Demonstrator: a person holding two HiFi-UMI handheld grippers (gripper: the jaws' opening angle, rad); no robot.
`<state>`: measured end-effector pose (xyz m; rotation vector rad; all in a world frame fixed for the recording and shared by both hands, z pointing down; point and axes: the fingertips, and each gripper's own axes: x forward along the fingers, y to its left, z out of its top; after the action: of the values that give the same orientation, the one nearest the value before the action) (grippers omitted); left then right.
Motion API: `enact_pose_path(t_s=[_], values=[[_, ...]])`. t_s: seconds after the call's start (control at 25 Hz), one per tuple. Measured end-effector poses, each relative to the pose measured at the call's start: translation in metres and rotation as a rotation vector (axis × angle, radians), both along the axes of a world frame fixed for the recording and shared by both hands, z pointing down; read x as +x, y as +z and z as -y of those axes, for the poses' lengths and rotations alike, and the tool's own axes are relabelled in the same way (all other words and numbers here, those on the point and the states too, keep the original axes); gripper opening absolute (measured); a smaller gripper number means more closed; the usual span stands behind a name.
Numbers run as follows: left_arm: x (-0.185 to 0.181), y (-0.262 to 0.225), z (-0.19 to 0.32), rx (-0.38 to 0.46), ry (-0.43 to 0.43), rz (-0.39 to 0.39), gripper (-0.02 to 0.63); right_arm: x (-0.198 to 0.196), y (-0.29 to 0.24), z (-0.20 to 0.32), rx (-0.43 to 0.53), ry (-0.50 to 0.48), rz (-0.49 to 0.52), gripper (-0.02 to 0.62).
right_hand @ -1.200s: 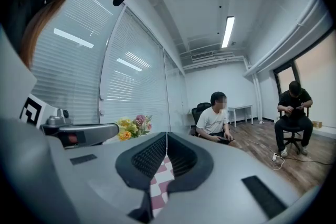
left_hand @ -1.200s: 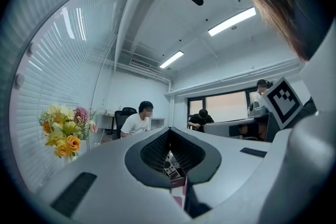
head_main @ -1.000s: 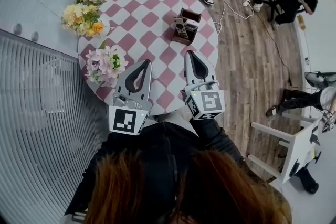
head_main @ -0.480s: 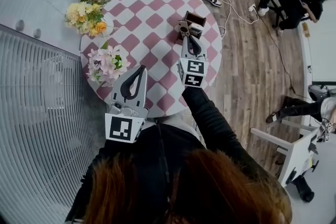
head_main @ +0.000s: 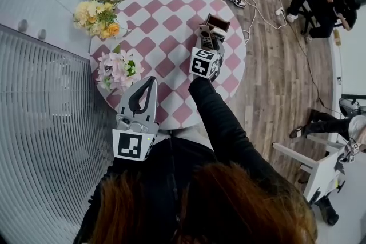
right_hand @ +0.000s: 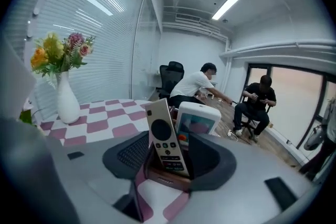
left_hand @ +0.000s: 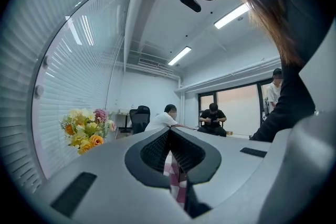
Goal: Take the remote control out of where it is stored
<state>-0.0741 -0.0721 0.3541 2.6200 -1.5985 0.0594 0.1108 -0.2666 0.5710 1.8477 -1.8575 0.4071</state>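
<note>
1. The task looks barely begun. The remote control [right_hand: 166, 139] is in its brown wooden holder [right_hand: 164, 180], which stands on the far right part of the pink-checked bench [head_main: 166, 14]. A white device [right_hand: 198, 119] sits just behind the remote in the same holder.
2. The right tongs [head_main: 207, 46] are at the holder with the jaws wide apart, one on each side of the remote. Neither pad appears to touch it, so they grip nothing.
3. The left tongs [head_main: 150, 84] hang over the near edge of the bench, well apart from the holder. Their jaws are closed together on nothing.
4. Judging from this, what remains is to close on the remote and lift it clear of the holder.
5. The remote stands on end with its long axis near upright. In the right gripper view its top leans a little to the left. Its button face is turned toward the right tongs, and its lower end is hidden inside the holder.
</note>
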Motion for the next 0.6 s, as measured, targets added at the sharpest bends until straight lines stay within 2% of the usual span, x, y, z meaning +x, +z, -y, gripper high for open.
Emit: enact_pose_path(t_s=[0.2, 0.6], values=[[-0.009, 0.007, -0.002, -0.023, -0.019, 0.002, 0.009, -0.007, 0.004, 0.009, 0.01, 0.003, -0.05, 0.225], [-0.019, 0.009, 0.002, -0.023, -0.04, -0.003, 0.009, -0.003, 0.012, 0.021, 0.001, 0.032, -0.082, 0.221]])
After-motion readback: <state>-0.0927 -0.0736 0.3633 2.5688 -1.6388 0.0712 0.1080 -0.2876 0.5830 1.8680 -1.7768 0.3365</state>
